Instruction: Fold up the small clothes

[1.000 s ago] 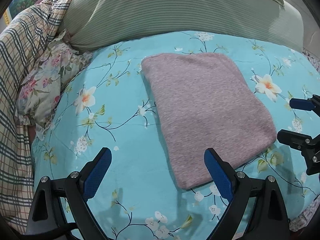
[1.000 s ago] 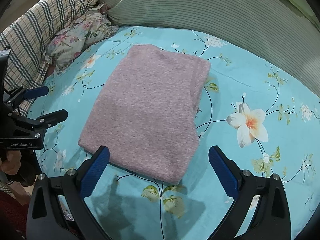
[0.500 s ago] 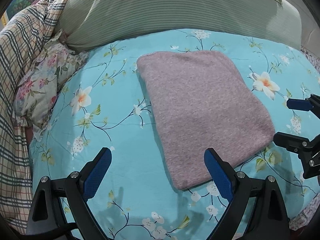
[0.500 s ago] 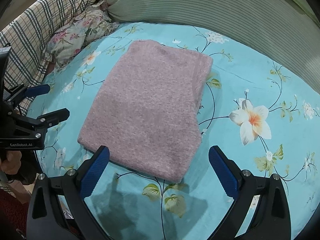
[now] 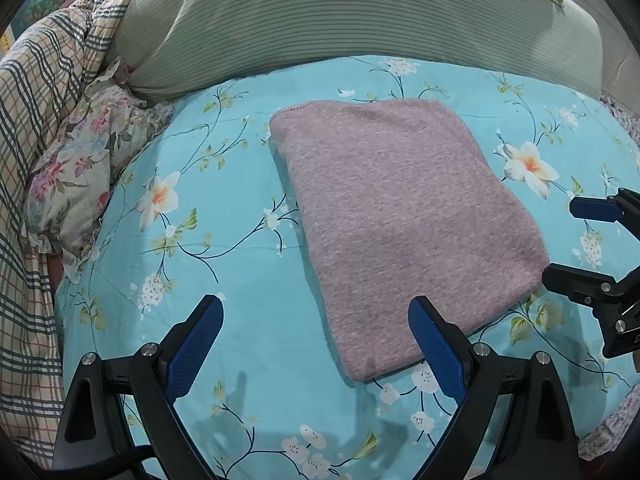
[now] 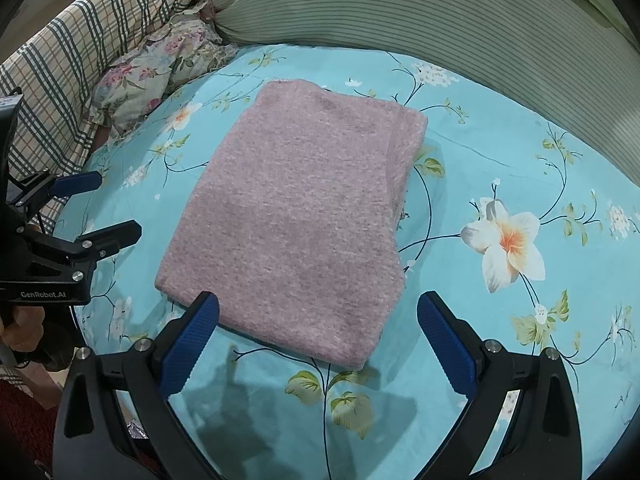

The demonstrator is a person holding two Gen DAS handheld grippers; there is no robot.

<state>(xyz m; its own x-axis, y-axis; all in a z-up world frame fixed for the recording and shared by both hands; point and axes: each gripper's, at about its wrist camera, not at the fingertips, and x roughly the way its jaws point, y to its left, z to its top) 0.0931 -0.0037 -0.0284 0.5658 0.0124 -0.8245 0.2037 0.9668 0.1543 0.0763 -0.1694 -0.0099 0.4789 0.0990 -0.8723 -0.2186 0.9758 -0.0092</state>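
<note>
Turquoise floral bedsheet fills both views, w/ a green striped bolster along the far edge, plaid blanket and a flowered pillow at one side. Folded pink knit garment lies flat mid-sheet. Left gripper wide open, empty, near the garment's near edge. Right gripper also spread wide, nothing held, at the garment's near corner.
</note>
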